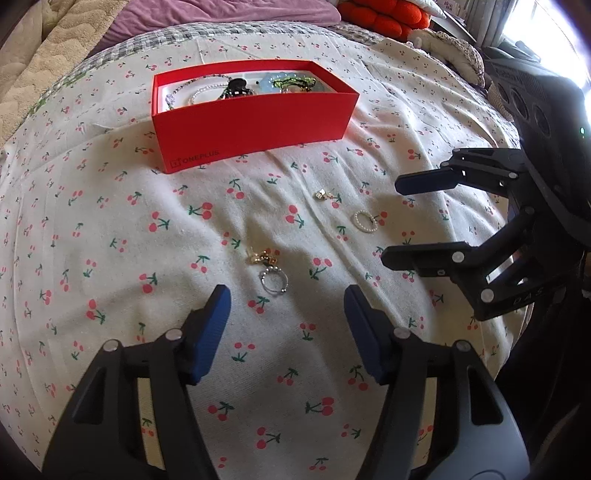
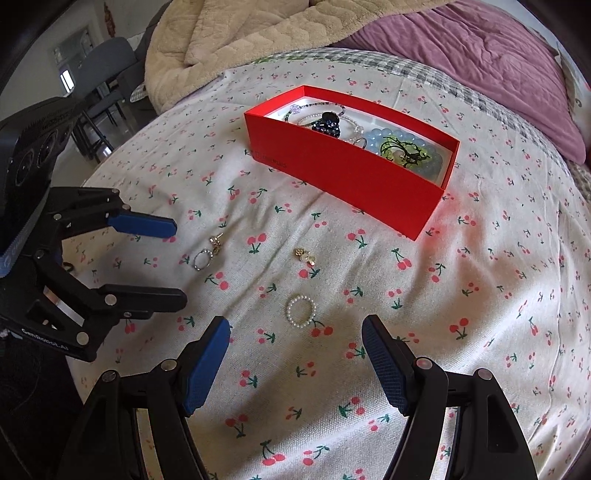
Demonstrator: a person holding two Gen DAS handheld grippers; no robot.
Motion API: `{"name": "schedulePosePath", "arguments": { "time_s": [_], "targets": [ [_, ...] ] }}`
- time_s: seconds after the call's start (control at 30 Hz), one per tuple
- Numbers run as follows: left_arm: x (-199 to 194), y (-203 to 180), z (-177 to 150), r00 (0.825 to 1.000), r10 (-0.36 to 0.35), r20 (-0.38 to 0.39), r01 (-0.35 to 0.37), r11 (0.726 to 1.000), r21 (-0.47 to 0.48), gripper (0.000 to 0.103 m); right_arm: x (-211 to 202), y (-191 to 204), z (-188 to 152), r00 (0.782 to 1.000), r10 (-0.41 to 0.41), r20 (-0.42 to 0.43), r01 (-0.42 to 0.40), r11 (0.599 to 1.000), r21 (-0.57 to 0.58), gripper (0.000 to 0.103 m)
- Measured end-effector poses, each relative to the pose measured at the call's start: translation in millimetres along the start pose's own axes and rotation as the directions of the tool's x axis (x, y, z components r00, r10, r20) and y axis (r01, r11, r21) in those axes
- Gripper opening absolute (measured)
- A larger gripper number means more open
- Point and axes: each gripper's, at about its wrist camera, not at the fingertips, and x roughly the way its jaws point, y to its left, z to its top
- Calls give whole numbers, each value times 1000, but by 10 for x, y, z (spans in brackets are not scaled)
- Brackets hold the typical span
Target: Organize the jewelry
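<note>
A red box (image 1: 255, 136) (image 2: 347, 181) stands on the cherry-print bedspread and holds bead necklaces, a black clip and blue-green bracelets. On the cloth in front lie a silver ring (image 1: 272, 282) (image 2: 202, 258), gold earrings (image 1: 261, 256) (image 2: 215, 242), a small gold charm (image 1: 325, 195) (image 2: 304, 256) and a pearl ring (image 1: 365, 220) (image 2: 301, 310). My left gripper (image 1: 286, 299) (image 2: 179, 260) is open and empty, just short of the silver ring. My right gripper (image 2: 295, 326) (image 1: 389, 218) is open and empty, with the pearl ring just ahead of its fingertips.
A beige quilt (image 2: 236, 33) and a purple blanket (image 2: 491, 62) lie at the far side of the bed. Orange cushions (image 1: 384, 16) sit at the back. A grey chair (image 2: 107, 74) stands beyond the bed's left edge.
</note>
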Motion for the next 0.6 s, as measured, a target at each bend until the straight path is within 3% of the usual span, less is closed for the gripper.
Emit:
{"name": "schedulePosePath", "arguments": {
  "time_s": [0.33,0.47,0.53,0.6],
  "targets": [
    [106,-44,-22,1000,18,-24,-17,1000,13,58,189,18,-31,999,13,-32,-13,1000,-20,75],
    [120,-23,-11,999,28,-23,-28,1000,2,49,221,54,-47,999,-7,-32,5,999,-47,75],
    [129,-17,-9,999,30,-23,-31,1000,0,47,221,62,-48,999,-17,-29,15,999,-52,72],
    [132,-12,-9,999,34,-22,-34,999,-1,45,224,60,-37,999,-32,-25,31,998,-47,60]
  ]
}}
